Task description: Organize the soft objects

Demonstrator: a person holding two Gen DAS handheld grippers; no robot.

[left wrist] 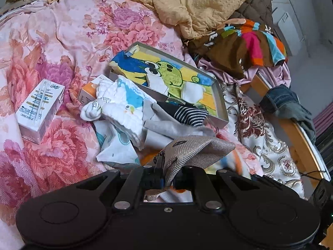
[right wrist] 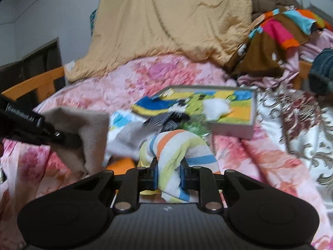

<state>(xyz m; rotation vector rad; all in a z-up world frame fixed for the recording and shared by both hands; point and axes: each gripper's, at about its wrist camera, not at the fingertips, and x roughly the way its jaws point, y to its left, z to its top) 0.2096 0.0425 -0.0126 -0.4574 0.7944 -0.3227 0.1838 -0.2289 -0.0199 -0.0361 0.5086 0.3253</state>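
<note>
Jaws of the left gripper (left wrist: 166, 174) are clamped on a beige woven fabric piece (left wrist: 193, 149); those of the right gripper (right wrist: 167, 176) are pinched on a striped pastel terry towel (right wrist: 177, 145). Both are held above a pink floral quilt (left wrist: 62, 41), near a shallow grey cardboard tray (left wrist: 220, 112) lined with cartoon print, backed by a tan crinkled blanket (right wrist: 166, 20) and grey wall (right wrist: 41, 10).

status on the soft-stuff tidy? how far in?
Early. Done: two white folded pieces lie in the cartoon-print box. In hand: left gripper is shut on a grey woven cloth; right gripper is shut on a striped towel. Left: white printed cloths, a dark striped sock over the box rim, and the clothes pile behind.
</note>
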